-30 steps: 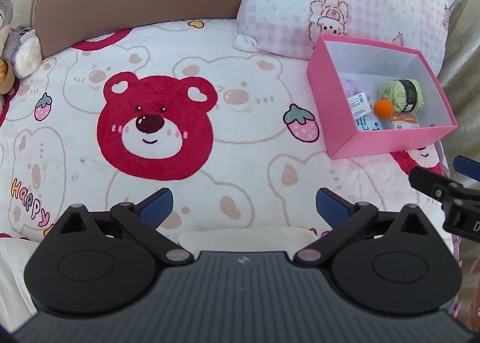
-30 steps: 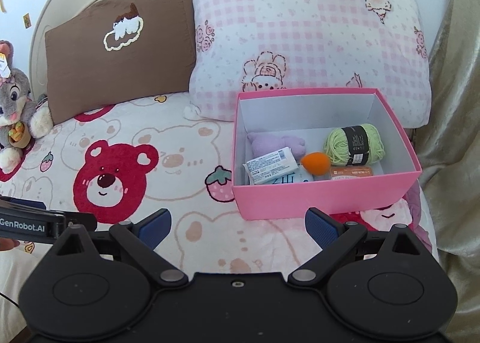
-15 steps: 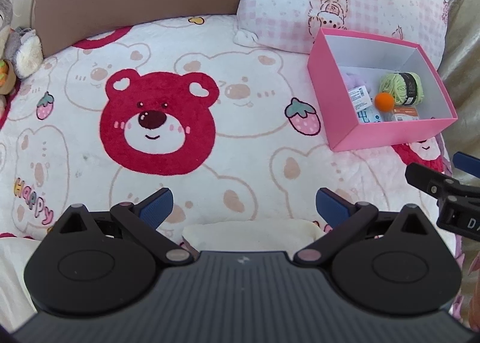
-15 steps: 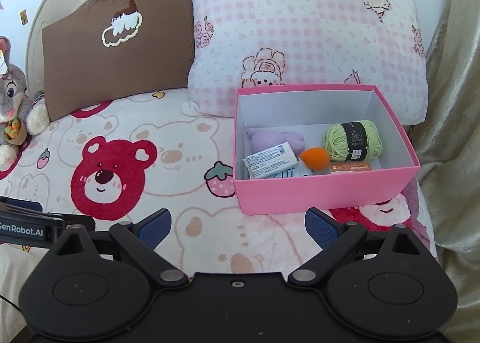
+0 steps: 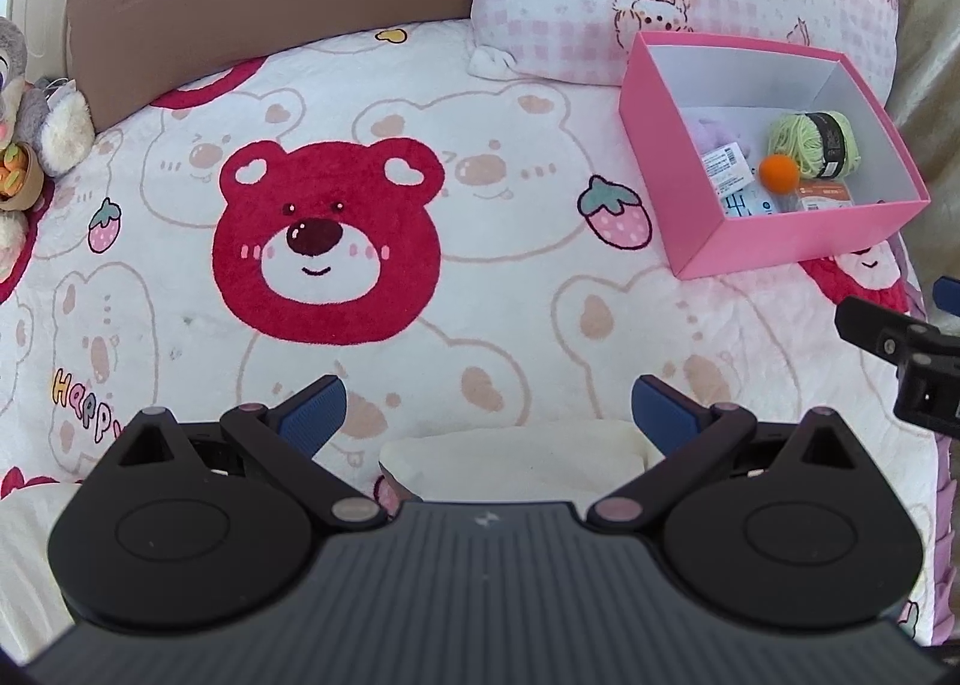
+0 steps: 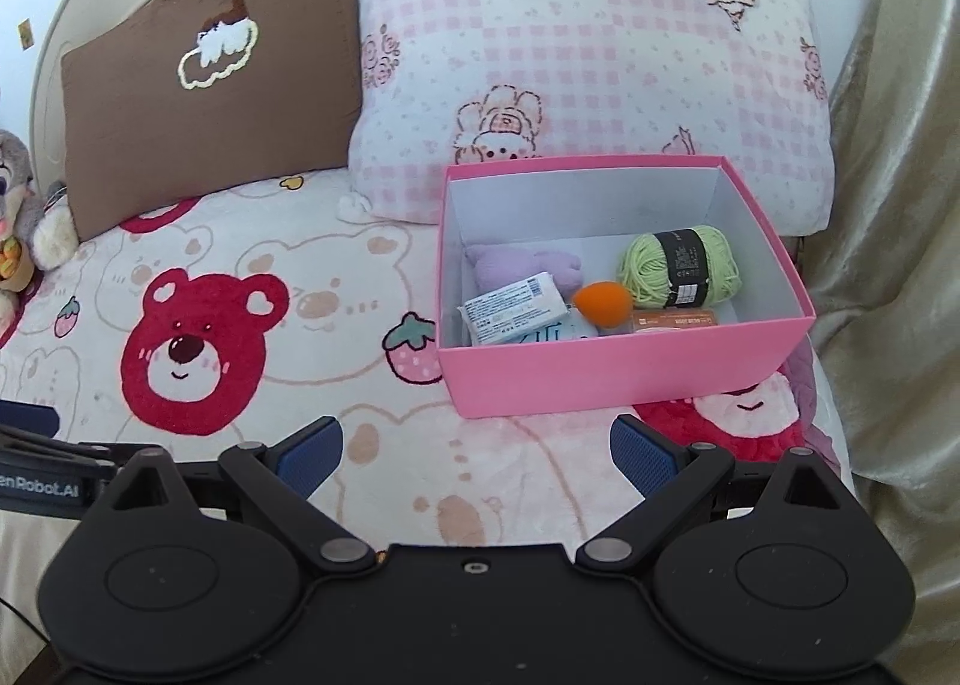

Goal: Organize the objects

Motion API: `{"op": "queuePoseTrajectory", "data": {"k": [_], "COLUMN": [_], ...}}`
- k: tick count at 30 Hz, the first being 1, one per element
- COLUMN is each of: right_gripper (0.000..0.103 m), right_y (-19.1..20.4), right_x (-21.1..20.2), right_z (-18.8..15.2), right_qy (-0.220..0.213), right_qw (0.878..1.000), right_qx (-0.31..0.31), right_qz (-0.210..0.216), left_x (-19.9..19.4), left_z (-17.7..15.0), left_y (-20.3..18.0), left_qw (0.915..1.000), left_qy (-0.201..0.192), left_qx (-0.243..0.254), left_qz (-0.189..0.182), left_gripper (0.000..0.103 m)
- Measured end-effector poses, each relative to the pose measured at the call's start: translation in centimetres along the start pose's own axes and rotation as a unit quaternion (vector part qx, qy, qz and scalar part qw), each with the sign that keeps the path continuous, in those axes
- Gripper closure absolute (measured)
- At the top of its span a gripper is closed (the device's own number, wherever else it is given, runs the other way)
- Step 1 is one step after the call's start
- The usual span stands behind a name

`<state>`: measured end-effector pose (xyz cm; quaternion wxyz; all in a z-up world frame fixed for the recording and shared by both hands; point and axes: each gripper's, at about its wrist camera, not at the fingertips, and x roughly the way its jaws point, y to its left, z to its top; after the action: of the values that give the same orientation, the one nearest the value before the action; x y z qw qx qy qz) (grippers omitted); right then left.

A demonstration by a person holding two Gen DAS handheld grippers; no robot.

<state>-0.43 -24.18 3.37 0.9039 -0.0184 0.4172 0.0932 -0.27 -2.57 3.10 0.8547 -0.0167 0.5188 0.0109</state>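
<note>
A pink box [image 6: 624, 370] [image 5: 780, 247] rests on the bear-print blanket in front of the pink checked pillow. Inside lie a green yarn ball [image 6: 681, 265] [image 5: 816, 142], an orange ball [image 6: 603, 304] [image 5: 779, 172], a white packet [image 6: 513, 313] [image 5: 726, 166], a lilac plush piece [image 6: 510, 265] and a flat orange pack [image 6: 675, 319]. My right gripper [image 6: 477, 454] hovers open and empty just in front of the box. My left gripper [image 5: 489, 406] hangs open and empty over the blanket, left of the box. The right gripper's side shows at the left wrist view's right edge.
A brown pillow [image 6: 204, 85] and the pink checked pillow [image 6: 600, 61] lean on the headboard. A grey plush rabbit [image 5: 24, 109] sits at the far left. A beige curtain [image 6: 888, 205] hangs on the right. A cream cloth [image 5: 510, 457] lies beneath my left gripper.
Both grippers have drawn back and risen a little, so the box and pillows look slightly farther off. Both stay open and nothing on the bed has moved.
</note>
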Motion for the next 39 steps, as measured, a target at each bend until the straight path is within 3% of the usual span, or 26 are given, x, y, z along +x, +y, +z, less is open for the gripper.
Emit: {"op": "queuePoseTrajectory", "data": {"k": [14,28,39], "right_gripper": [0.005,0.005,0.005], "right_y": [0.8,1.4,1.2], "right_x": [0.0,-0.8,-1.1], "right_z": [-0.3,-0.2,-0.4], "right_qy": [-0.003,-0.014,-0.014], "right_qw": [1.0,0.999,1.0], "right_qx": [-0.002,-0.013,-0.011], "right_qz": [0.023,0.027,0.024], "left_x": [-0.1,0.7,0.3], "left_z": [0.5,0.8,0.8], "left_y": [0.6,1.0,0.9], "left_qw": [0.9998,0.9999,0.9999], "left_qy": [-0.013,0.0,-0.001], "left_qx": [-0.008,-0.011,-0.007], "left_qz": [-0.013,0.014,0.014], "left_gripper": [0.0,0.0,0.0]}}
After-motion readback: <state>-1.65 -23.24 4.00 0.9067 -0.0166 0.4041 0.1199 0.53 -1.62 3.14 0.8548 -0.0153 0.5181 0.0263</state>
